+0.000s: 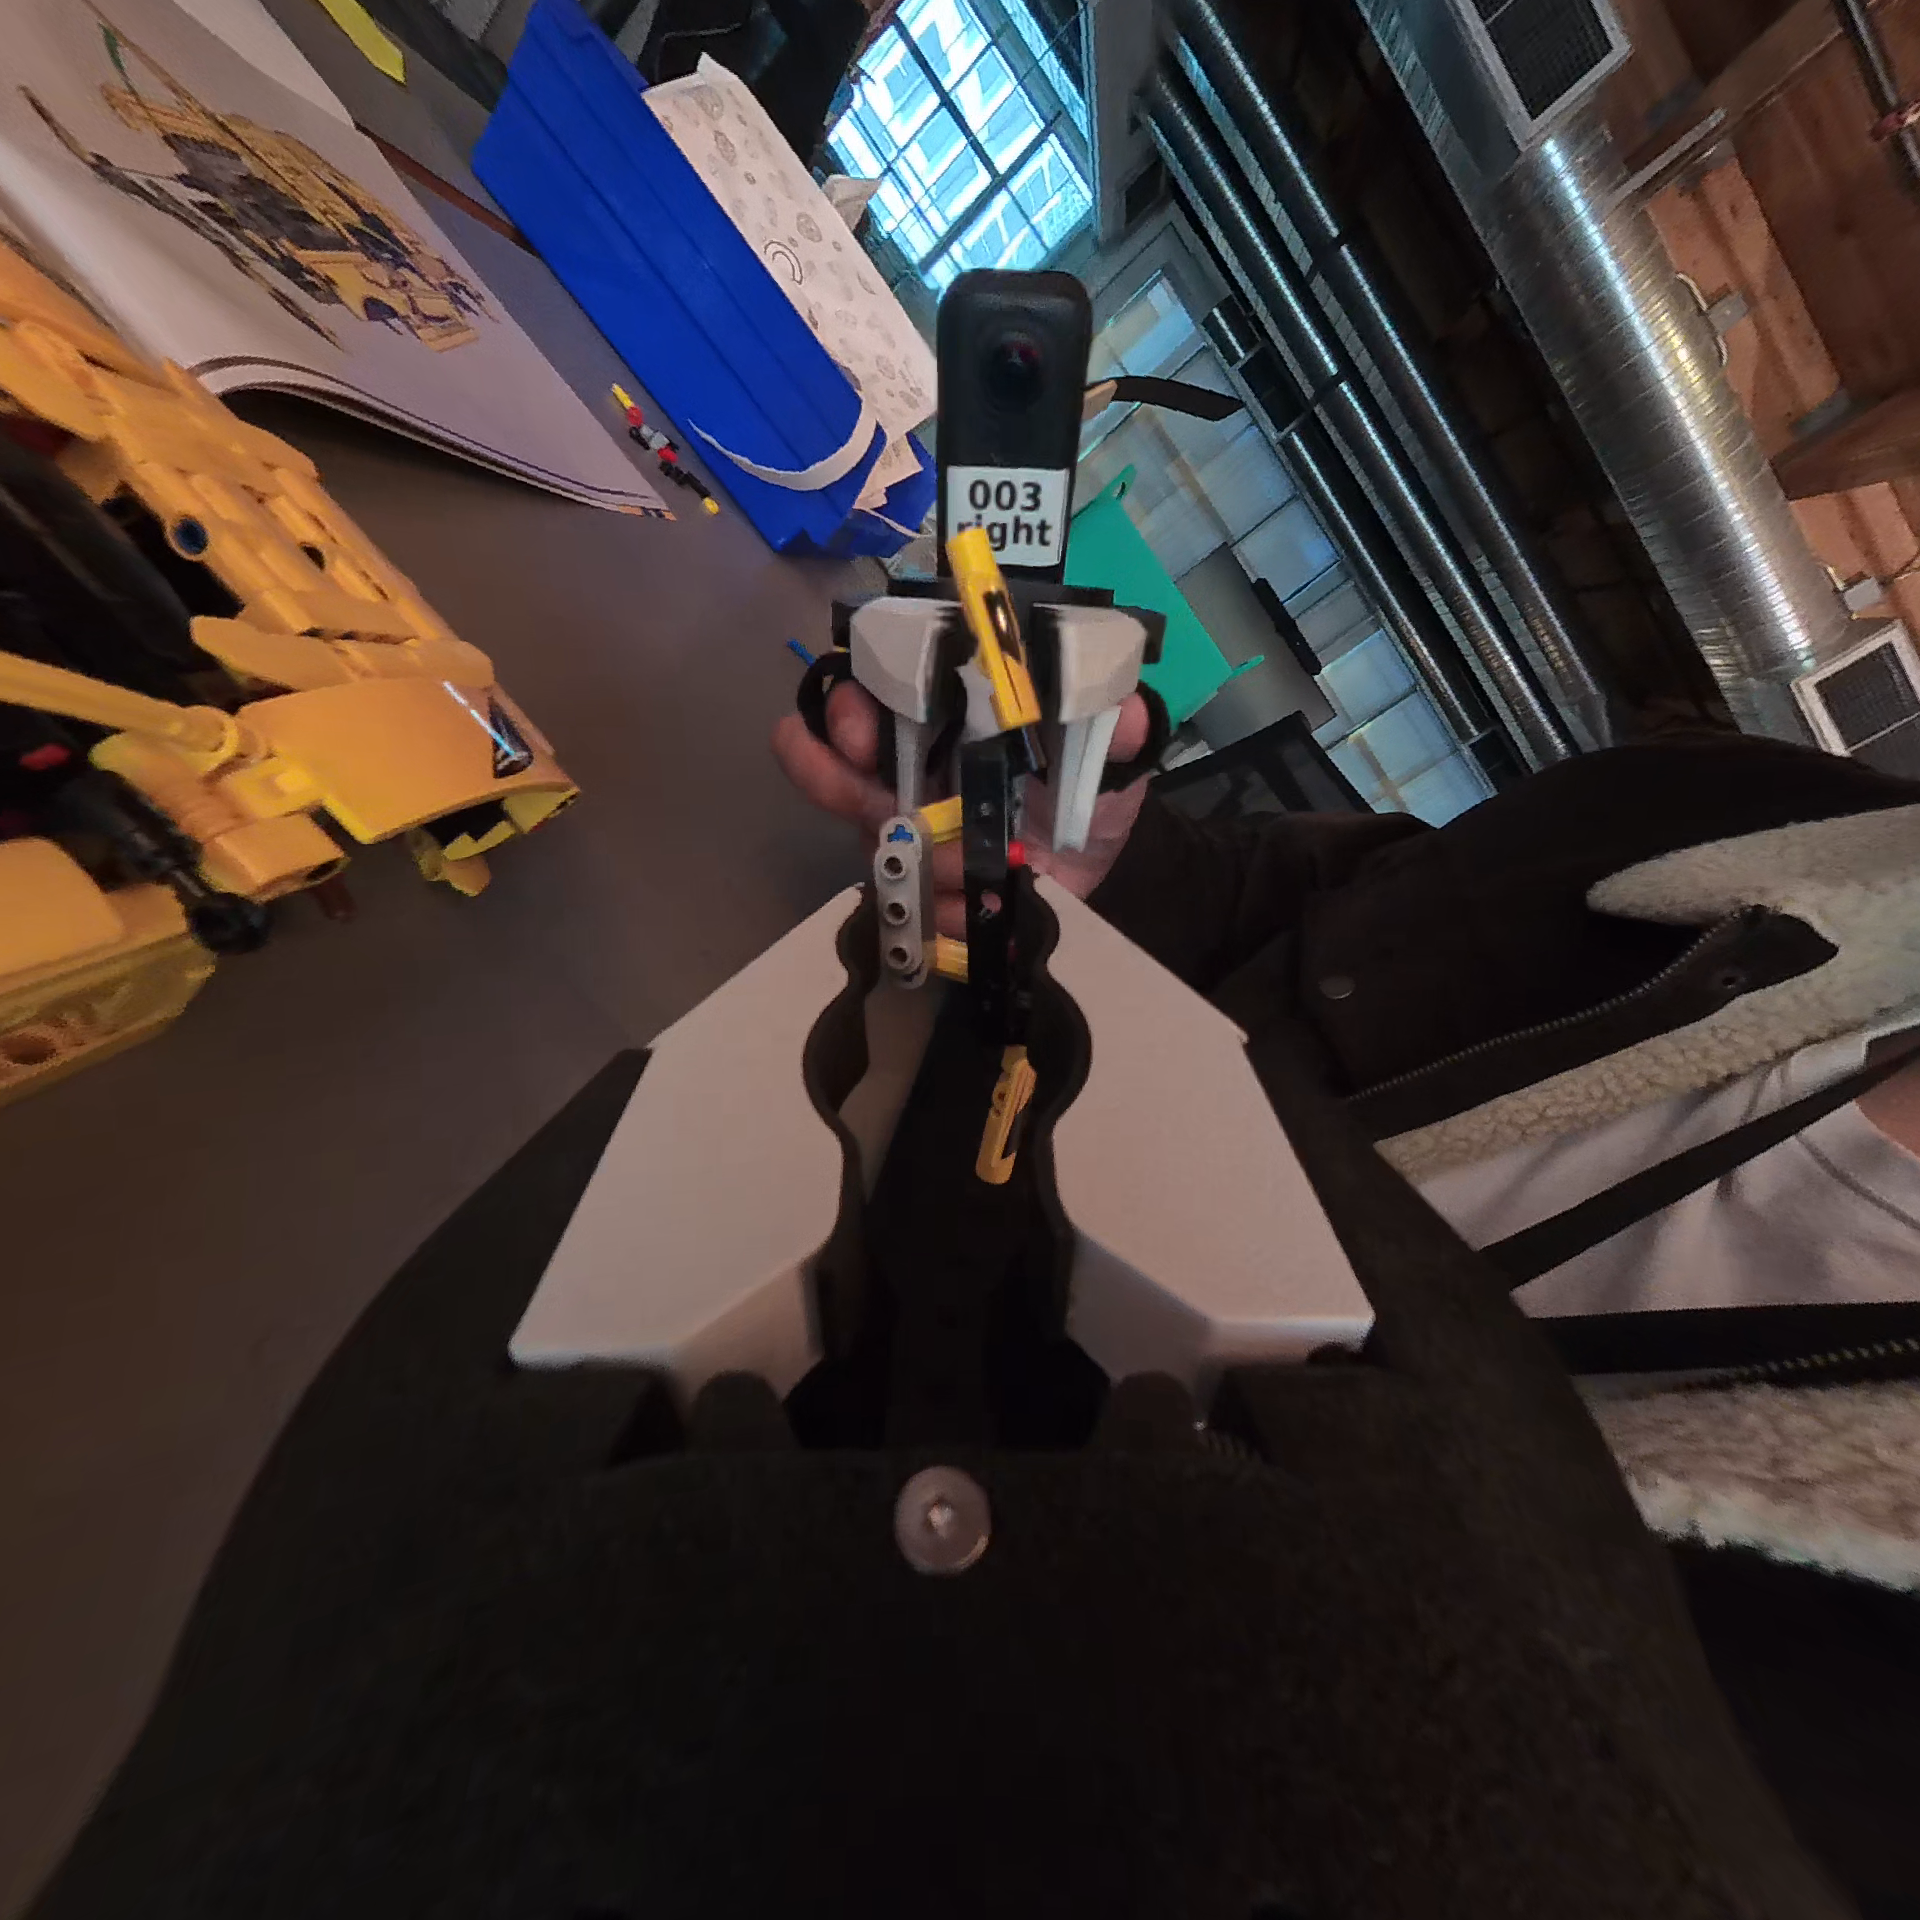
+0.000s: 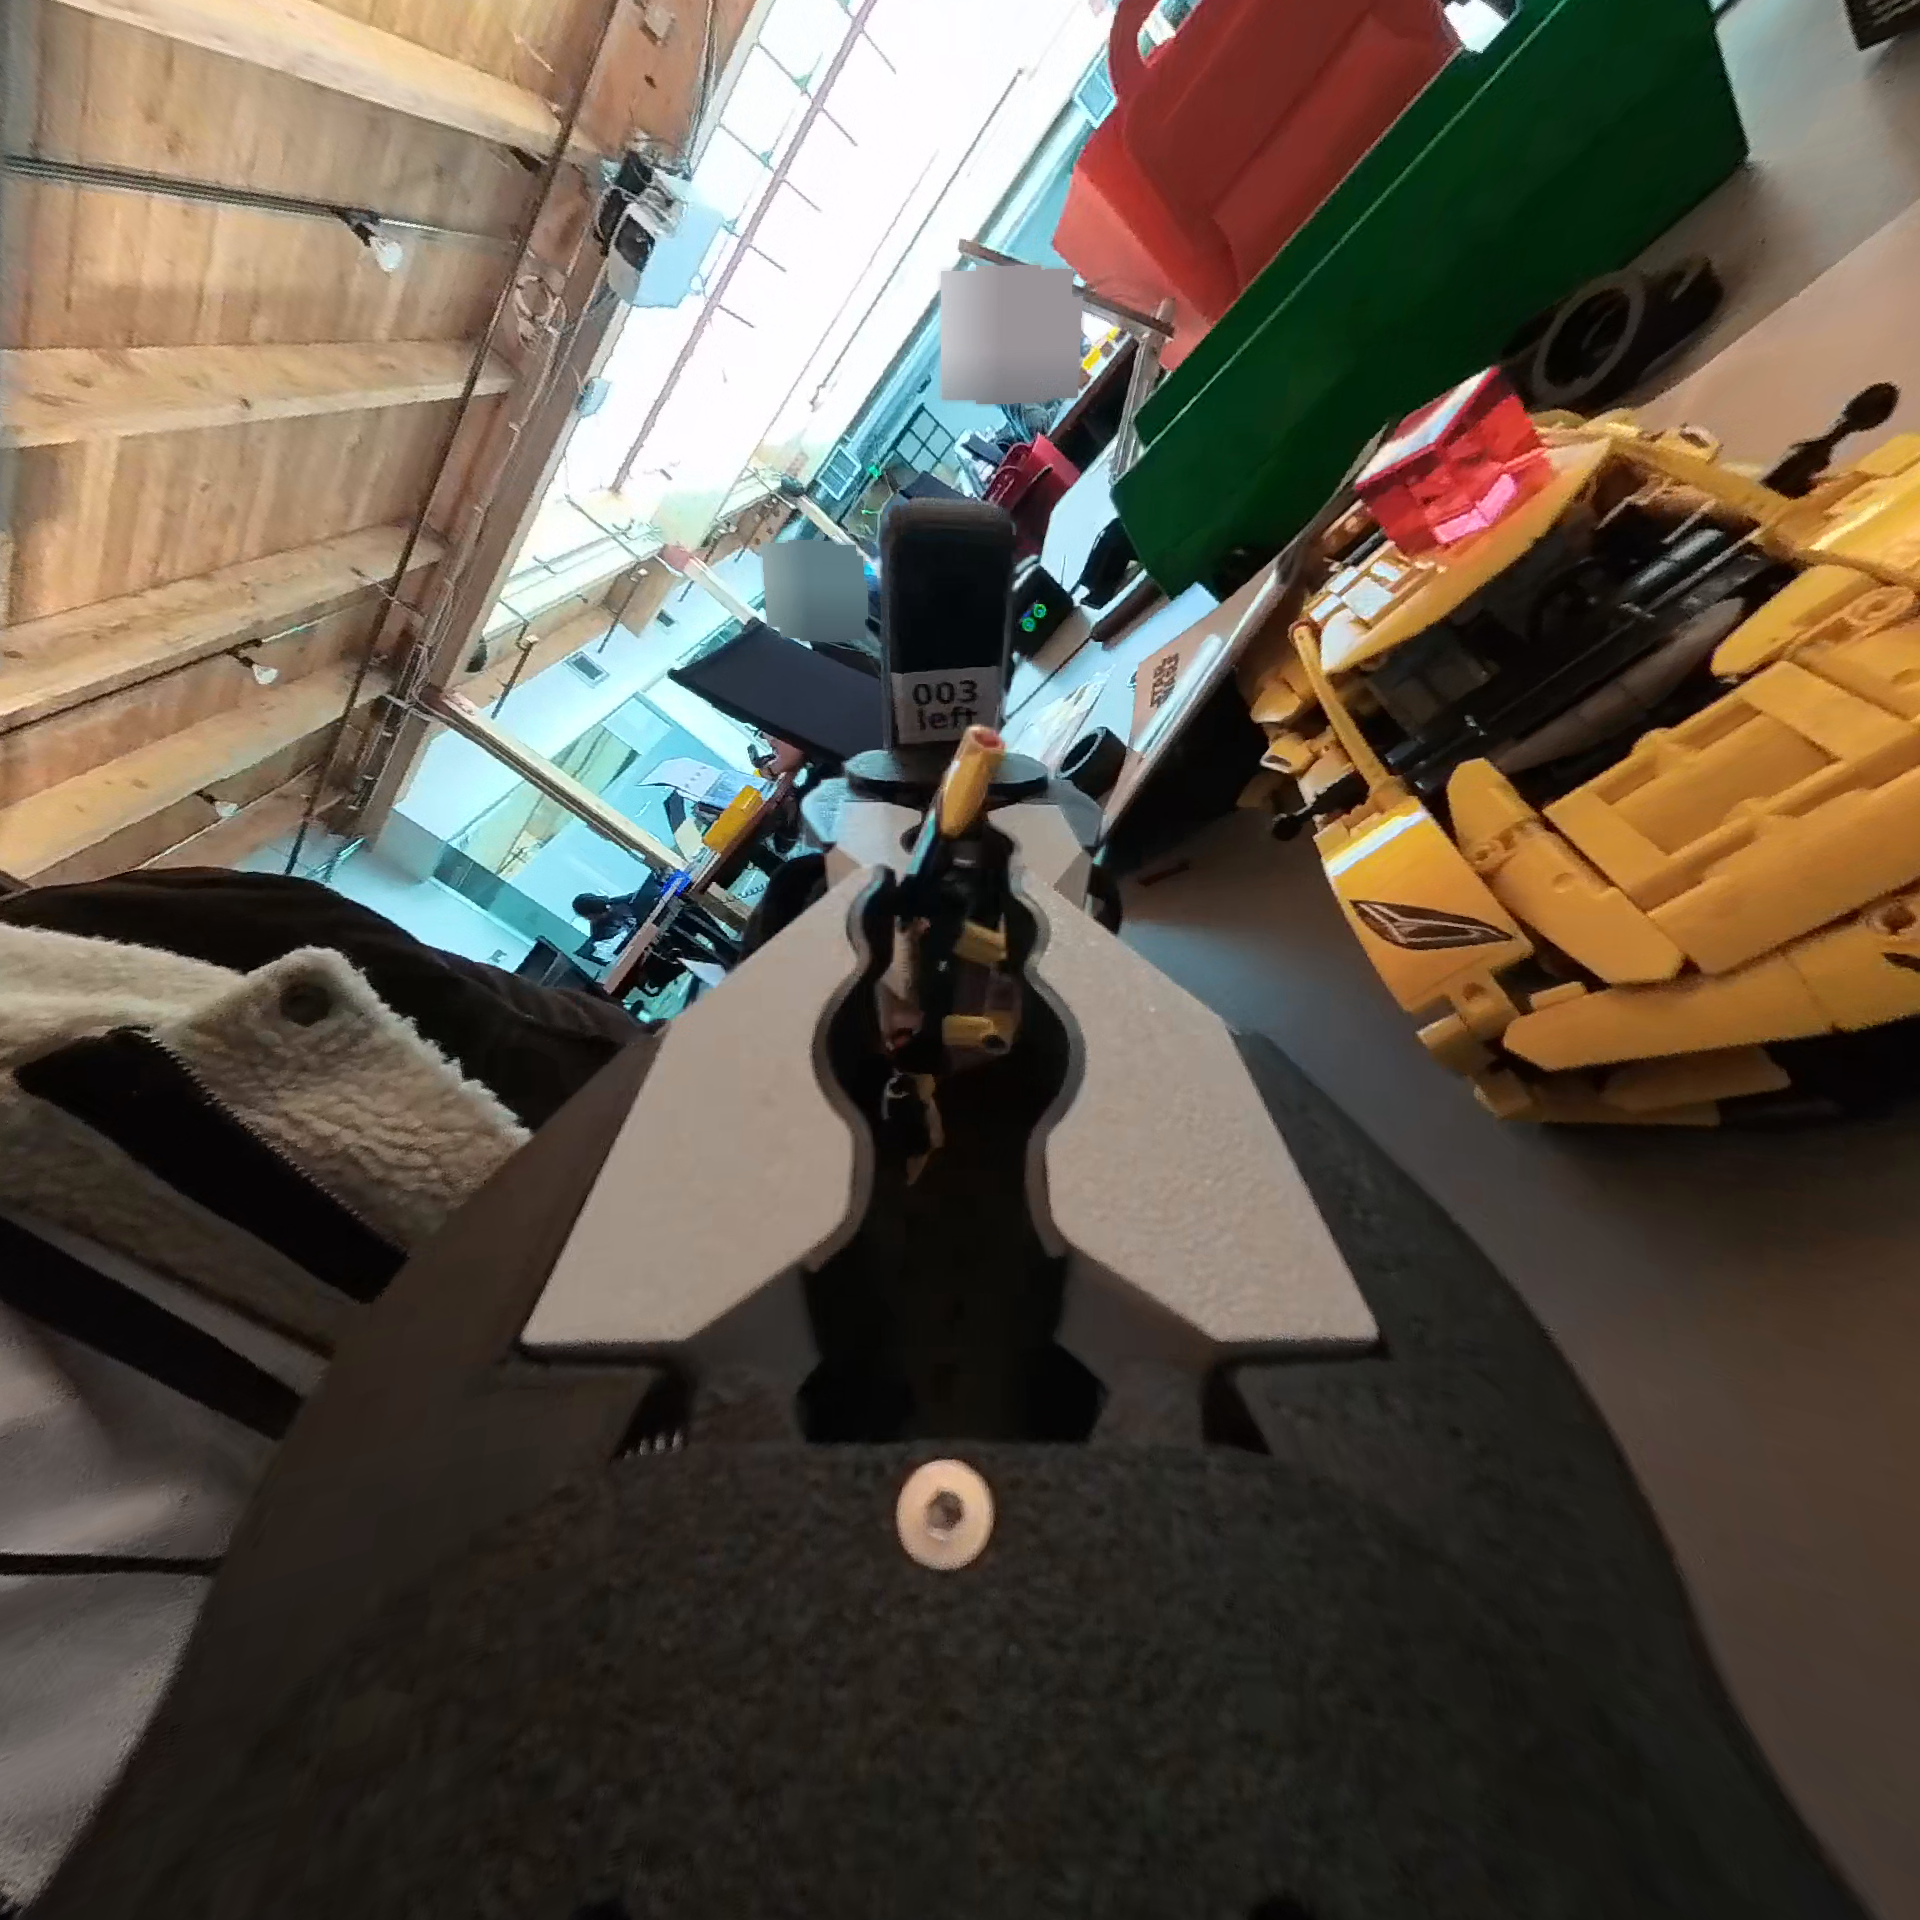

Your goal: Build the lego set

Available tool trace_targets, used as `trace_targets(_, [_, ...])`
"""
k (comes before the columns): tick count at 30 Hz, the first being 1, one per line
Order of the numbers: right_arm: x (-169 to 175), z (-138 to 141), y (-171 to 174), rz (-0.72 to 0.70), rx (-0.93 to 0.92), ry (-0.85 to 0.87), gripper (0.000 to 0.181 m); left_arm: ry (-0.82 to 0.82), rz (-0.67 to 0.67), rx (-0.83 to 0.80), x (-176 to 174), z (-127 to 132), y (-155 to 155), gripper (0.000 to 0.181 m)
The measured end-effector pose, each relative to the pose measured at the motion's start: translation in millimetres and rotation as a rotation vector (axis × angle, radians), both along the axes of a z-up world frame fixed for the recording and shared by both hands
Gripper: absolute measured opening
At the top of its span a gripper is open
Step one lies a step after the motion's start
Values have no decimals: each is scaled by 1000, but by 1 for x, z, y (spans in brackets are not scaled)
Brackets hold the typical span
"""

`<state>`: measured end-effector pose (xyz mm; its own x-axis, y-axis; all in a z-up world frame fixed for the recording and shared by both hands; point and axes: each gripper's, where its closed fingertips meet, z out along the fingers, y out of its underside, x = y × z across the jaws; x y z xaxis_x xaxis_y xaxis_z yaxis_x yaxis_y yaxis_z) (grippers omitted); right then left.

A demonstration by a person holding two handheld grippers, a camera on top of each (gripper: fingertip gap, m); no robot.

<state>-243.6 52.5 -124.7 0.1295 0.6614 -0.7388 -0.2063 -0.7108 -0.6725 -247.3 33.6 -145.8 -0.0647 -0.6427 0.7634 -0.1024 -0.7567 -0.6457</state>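
Lego work here runs left to right in the left wrist view: the big yellow car model (image 1: 239, 665) sits on the grey desk (image 1: 582, 790) at the far left, an open instruction booklet (image 1: 312, 260) and a few loose pieces (image 1: 660, 442) lie beyond it, and in the middle, lifted clear of the desk, hangs a slim black-and-yellow sub-assembly (image 1: 992, 883). The left gripper (image 1: 982, 997) is narrowed around its lower end, while the right gripper (image 1: 1003, 665), facing it, pinches the yellow upper end. A grey beam (image 1: 900, 904) juts sideways from the stem on yellow pins. Judging from this, the risk is twist: if either gripper turns or pulls off-axis, the thin stem could flex, the pins could pop, and the grey beam could drop to the desk.
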Motion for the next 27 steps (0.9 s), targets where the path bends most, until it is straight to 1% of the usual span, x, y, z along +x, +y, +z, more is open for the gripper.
trace_targets(2, [2,-2,2,6,-3,-11,20,9,1,-1,0,-1,0,25])
trace_targets(6, [9,2,7,-24,4,7,15,15,-6,5,1,-2,-1,25])
trace_targets(18, [20,7,15,-64,6,39,13,9,-15,-3,1,-2,-2,25])
trace_targets(22, [15,5,11,-18,-3,40,30,-2,-13,-19,0,-1,-1,25])
trace_targets(25, [4,0,0,41,7,1,32,-11,-17,-25,-1,1,-1,25])
trace_targets(27, [2,-4,-1,43,16,-22,30,-17,-23,-23,-1,2,-2,25])
